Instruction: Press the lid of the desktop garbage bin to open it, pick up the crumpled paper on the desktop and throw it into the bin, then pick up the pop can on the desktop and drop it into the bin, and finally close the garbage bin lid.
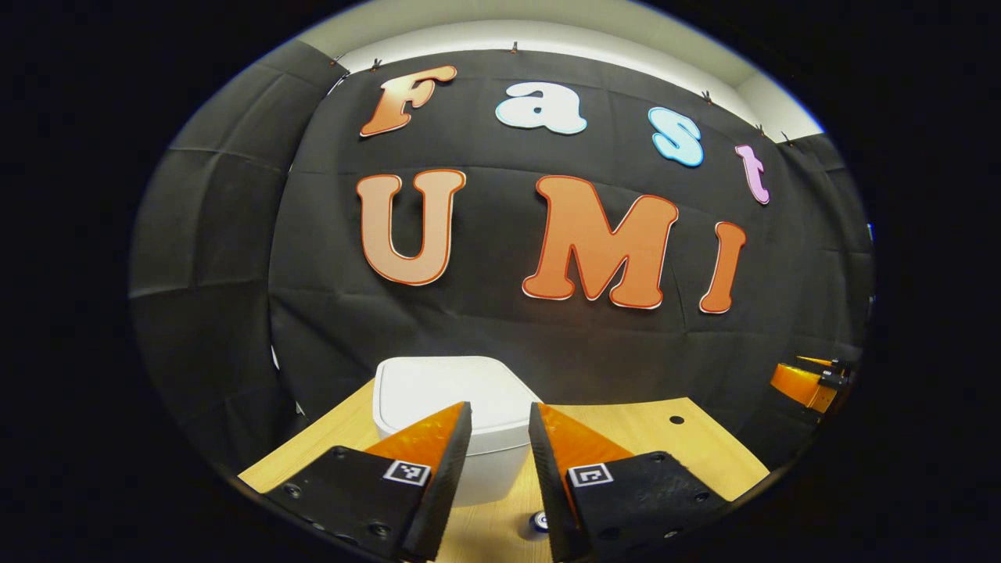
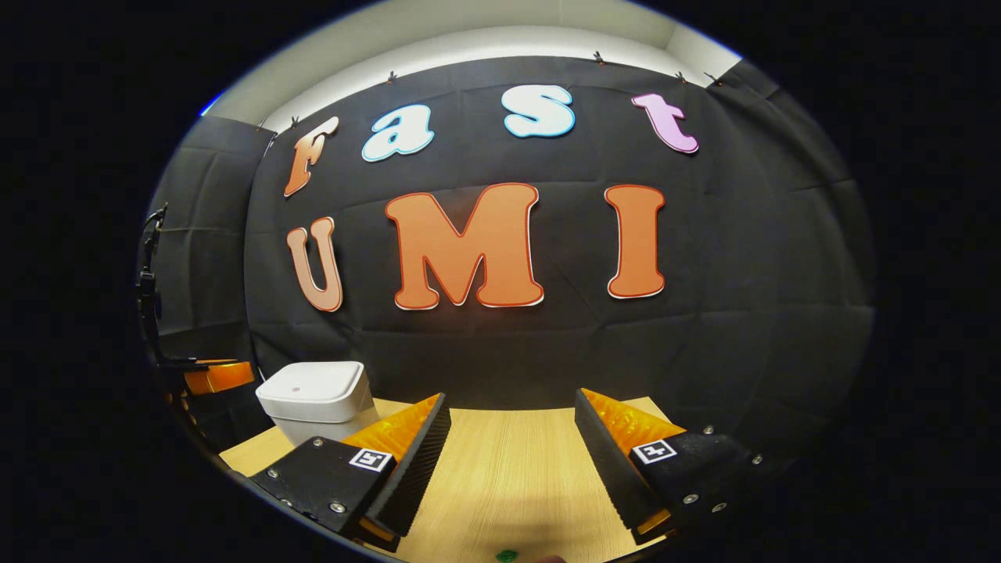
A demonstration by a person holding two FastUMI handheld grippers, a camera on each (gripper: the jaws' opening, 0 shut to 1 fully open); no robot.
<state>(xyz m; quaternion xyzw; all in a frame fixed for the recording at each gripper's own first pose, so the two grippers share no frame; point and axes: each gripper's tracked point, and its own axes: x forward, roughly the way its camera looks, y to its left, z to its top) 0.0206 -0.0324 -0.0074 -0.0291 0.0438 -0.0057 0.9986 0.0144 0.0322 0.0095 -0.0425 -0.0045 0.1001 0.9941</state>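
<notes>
No legible text; tool [image 1: 500, 422] tags likely just patterns.

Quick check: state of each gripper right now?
Left gripper: open, narrow gap, holding nothing, facing the bin.
Right gripper: open wide, empty.

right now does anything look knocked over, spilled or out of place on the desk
Nothing stands out. The white bin stands upright on the wooden desk with its lid down and level. No spill shows on the wood. Both claws, left and right, hang open above the desk, holding nothing.
</notes>
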